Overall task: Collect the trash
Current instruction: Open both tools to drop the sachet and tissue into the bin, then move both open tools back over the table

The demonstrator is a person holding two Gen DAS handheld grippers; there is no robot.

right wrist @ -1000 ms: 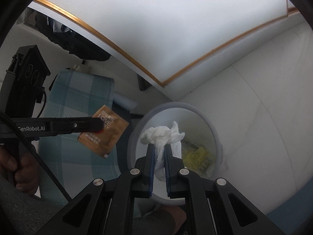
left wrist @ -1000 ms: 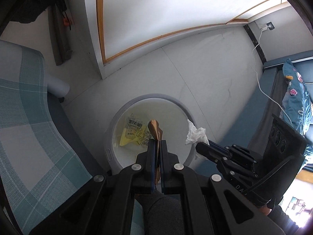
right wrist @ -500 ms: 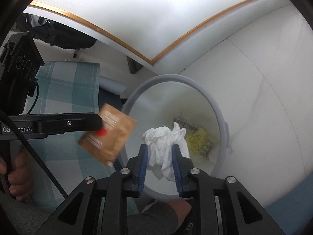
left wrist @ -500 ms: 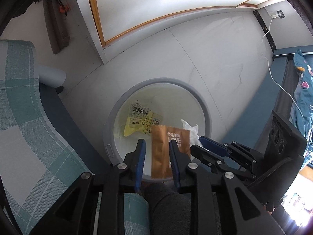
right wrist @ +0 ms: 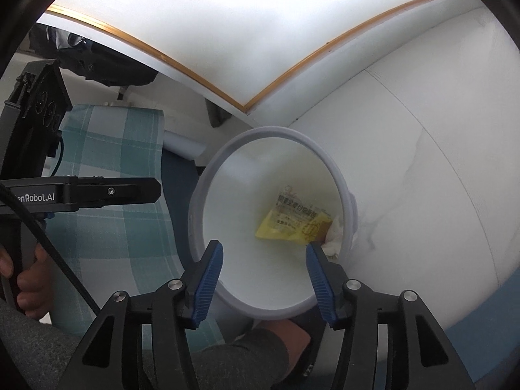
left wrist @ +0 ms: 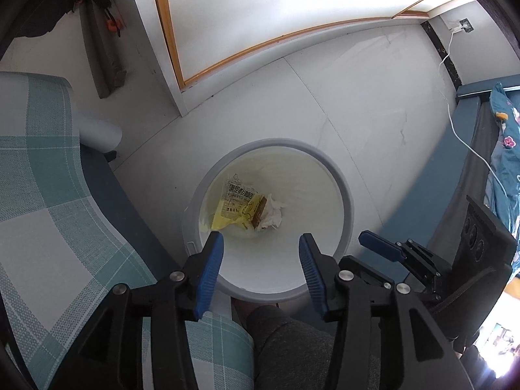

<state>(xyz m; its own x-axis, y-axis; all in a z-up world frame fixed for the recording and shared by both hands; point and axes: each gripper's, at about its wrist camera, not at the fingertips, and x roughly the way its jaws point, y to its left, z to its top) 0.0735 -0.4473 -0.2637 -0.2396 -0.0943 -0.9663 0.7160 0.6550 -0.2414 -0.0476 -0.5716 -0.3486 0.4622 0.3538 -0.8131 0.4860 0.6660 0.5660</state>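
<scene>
Two pieces of trash have just left the grippers and now lie at the bottom of the white bin [left wrist: 344, 195]. A second ago the left gripper [left wrist: 261, 253] was clamped on a brown packet and the right gripper [right wrist: 265, 258] on a crumpled white tissue, both held over the bin's mouth; half a second ago the fingers had begun to part and both items were slipping free. Now the brown packet [left wrist: 261, 212] stands on edge inside the bin against the yellow wrapper [left wrist: 239, 206], and the white tissue [left wrist: 274, 213] sits just beside it on the side away from the wrapper. From the right wrist view the tissue [right wrist: 334, 232] shows only partly behind the bin's wall, next to the yellow wrapper [right wrist: 292, 222], and the packet is barely a sliver there. Both pairs of fingers are opening at this moment, standing roughly half apart, with nothing between them and only the bin's interior visible through the gaps. The left gripper's black body reaches toward the bin's rim in the right wrist view, carried by a person's hand [right wrist: 31, 282]. Judging by this, the drop is done for these two pieces; both grippers are free to leave the bin and fetch whatever trash remains, though none is visible outside the bin in these views.
</scene>
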